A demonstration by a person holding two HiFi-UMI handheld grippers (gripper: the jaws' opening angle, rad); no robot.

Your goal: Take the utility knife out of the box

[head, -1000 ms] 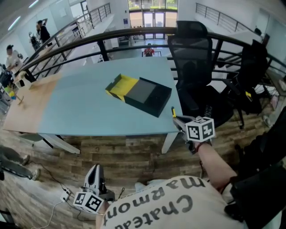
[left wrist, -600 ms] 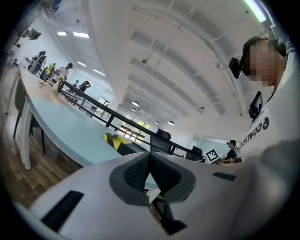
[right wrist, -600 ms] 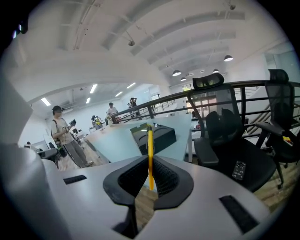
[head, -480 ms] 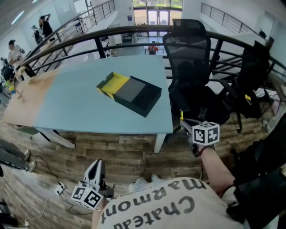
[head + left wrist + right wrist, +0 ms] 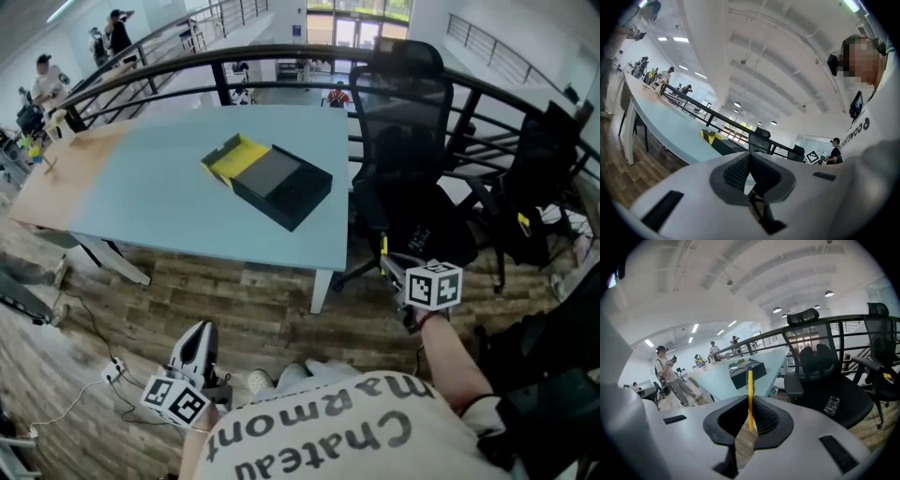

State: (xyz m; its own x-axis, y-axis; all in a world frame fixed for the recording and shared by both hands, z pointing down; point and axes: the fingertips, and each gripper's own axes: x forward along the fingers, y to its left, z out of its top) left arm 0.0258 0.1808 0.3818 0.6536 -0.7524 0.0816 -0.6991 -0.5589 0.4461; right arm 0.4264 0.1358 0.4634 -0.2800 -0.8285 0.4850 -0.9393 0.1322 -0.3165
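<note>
The black box (image 5: 281,187) with its yellow inner tray (image 5: 236,157) slid out lies on the light blue table (image 5: 169,220). My right gripper (image 5: 385,261) is off the table's near right corner, in front of the chair, shut on the thin yellow utility knife (image 5: 383,246). In the right gripper view the knife (image 5: 750,397) stands upright between the pads, with the box (image 5: 746,371) far beyond it. My left gripper (image 5: 199,330) hangs low over the floor, well short of the table. Its jaws (image 5: 749,158) are shut with nothing in them.
A black mesh office chair (image 5: 403,112) stands at the table's right end, with a black railing (image 5: 141,75) behind it. More chairs (image 5: 539,178) are at the right. Cables and a power strip (image 5: 111,372) lie on the wood floor. People stand far off at the left.
Both grippers have drawn back from the table; the table and box now lie farther off. The right gripper kept the knife and sank slightly, beside the chair.
</note>
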